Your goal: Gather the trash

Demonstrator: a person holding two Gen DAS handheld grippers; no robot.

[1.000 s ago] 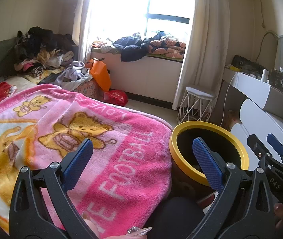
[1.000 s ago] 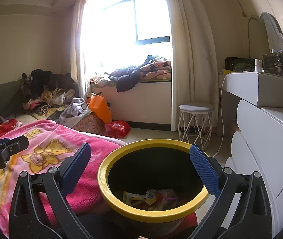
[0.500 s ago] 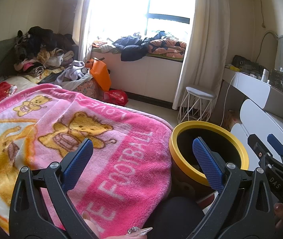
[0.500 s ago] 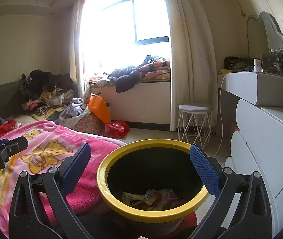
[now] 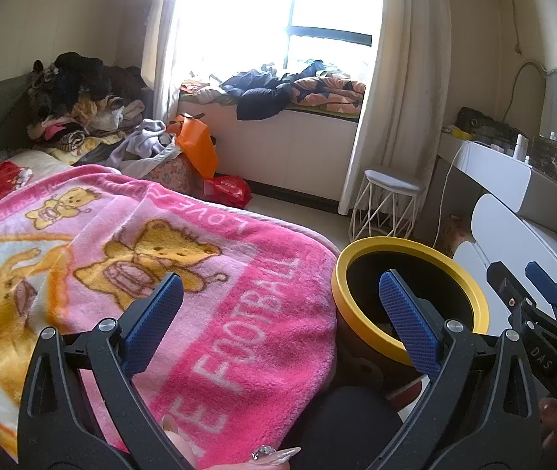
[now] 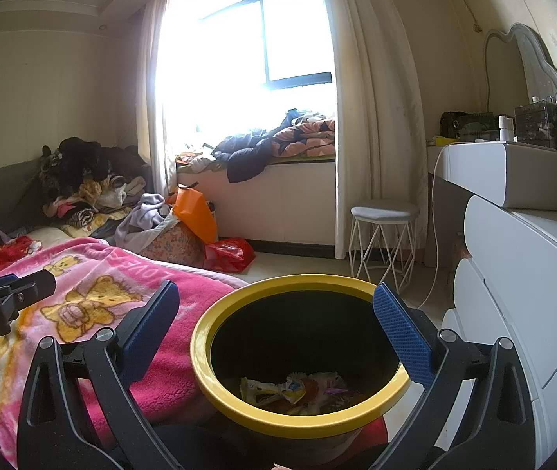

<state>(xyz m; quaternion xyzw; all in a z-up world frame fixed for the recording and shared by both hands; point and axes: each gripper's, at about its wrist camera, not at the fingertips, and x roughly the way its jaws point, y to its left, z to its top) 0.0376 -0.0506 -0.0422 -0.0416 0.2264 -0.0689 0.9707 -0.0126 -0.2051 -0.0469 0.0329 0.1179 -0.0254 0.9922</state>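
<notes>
1. My right tongs are spread wide with nothing between the blue pads; I see them hanging just above the trash bin, one pad over each side of its mouth.
2. Bin appearance: round, thick yellow rim, black inner wall. In the right wrist view the bottom holds crumpled wrappers, yellow and white with some orange and a bit of purple. I cannot tell how many pieces.
3. Bin location: on the floor, right against the foot of the bed, touching the edge of the pink blanket. A white drawer unit stands just beside it on the other side.
4. My left tongs are equally wide apart and hold nothing. The left pad is over the pink blanket and the right pad over the bin's open mouth.
5. From the left wrist view, the bin interior reads as dark; contents barely visible there.
6. The blanket shows yellow bear figures and white lettering.
7. The right tongs appear at the right edge of the left view, beyond the bin.
</notes>
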